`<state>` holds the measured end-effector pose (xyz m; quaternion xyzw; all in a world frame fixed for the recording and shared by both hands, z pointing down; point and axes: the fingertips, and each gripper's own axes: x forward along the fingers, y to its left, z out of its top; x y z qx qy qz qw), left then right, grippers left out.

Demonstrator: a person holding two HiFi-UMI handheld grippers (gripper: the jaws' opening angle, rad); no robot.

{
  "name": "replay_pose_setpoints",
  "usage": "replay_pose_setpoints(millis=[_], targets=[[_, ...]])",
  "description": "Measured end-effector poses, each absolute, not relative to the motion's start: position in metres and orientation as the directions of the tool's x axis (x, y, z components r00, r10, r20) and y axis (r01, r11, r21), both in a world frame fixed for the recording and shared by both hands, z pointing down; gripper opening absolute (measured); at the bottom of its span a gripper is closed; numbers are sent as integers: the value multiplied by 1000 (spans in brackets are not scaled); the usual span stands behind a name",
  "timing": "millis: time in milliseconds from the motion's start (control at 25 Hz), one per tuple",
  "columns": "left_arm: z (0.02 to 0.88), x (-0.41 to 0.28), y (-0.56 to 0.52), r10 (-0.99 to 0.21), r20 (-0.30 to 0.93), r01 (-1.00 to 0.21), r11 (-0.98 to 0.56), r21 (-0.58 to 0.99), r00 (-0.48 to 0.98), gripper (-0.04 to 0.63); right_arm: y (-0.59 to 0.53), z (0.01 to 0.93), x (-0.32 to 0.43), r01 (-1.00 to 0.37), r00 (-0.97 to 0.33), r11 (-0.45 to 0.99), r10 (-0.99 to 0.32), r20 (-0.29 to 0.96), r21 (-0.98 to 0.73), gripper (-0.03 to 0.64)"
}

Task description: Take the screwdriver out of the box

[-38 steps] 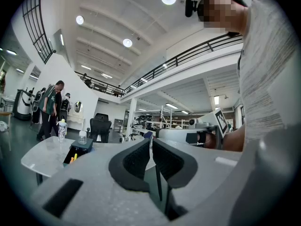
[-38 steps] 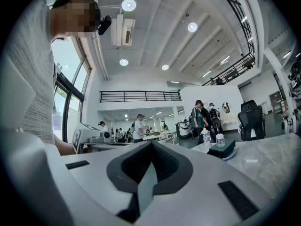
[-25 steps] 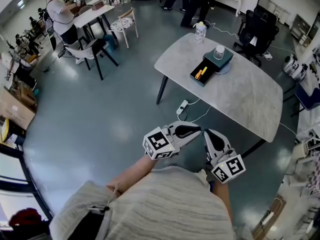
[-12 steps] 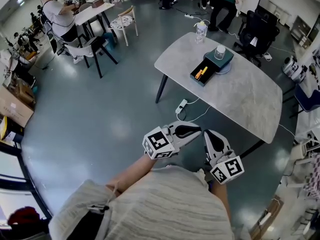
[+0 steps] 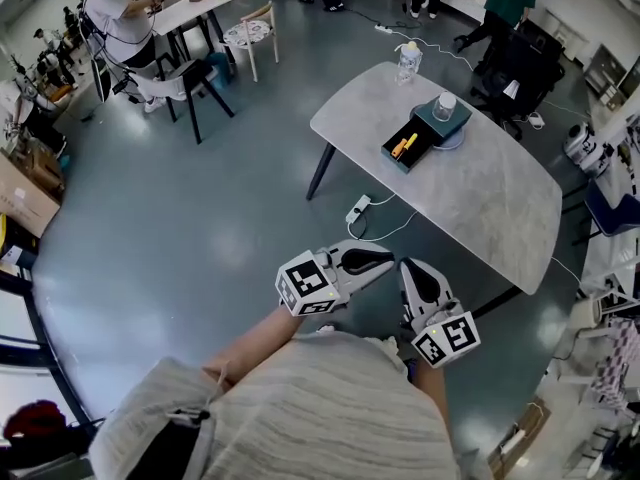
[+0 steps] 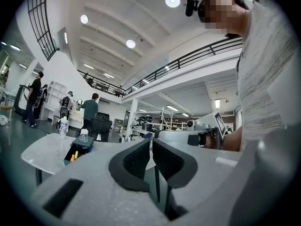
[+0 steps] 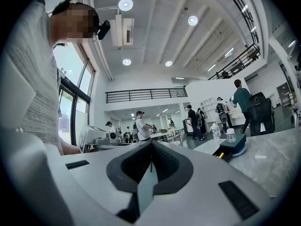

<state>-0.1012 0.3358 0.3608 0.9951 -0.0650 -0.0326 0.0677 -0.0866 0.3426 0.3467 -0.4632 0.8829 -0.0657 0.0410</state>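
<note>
While held level at the lower middle of the head view, pressed pad against pad with nothing between: white, black-padded left gripper (image 5: 388, 256) and matching white, black-padded right gripper (image 5: 405, 265), tips just beside each other.

Nothing of the task done yet, by the look of it. Orange-and-yellow screwdriver (image 5: 402, 146) lying inside the dark teal open rectangular box (image 5: 393, 158), upper right of the frame, well apart from both grippers. Left to do: close in, part one pair of jaws, reach down, grip, lift clear.

Box sitting near the left edge of the grey stone-look rounded table (image 5: 490, 208). Bare tabletop below and right of it. Open grey floor between grippers and table. White power strip with cable (image 5: 358, 211) under the near edge, probably worth stepping round. Approach from above seemingly free.
</note>
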Motion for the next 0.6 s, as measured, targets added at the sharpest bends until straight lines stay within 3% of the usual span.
replay_pose_setpoints(millis=[600], targets=[[371, -76, 308, -137, -65, -124, -976, 180, 988, 32, 313, 355, -66, -809, -577, 567, -817, 21, -152, 11]])
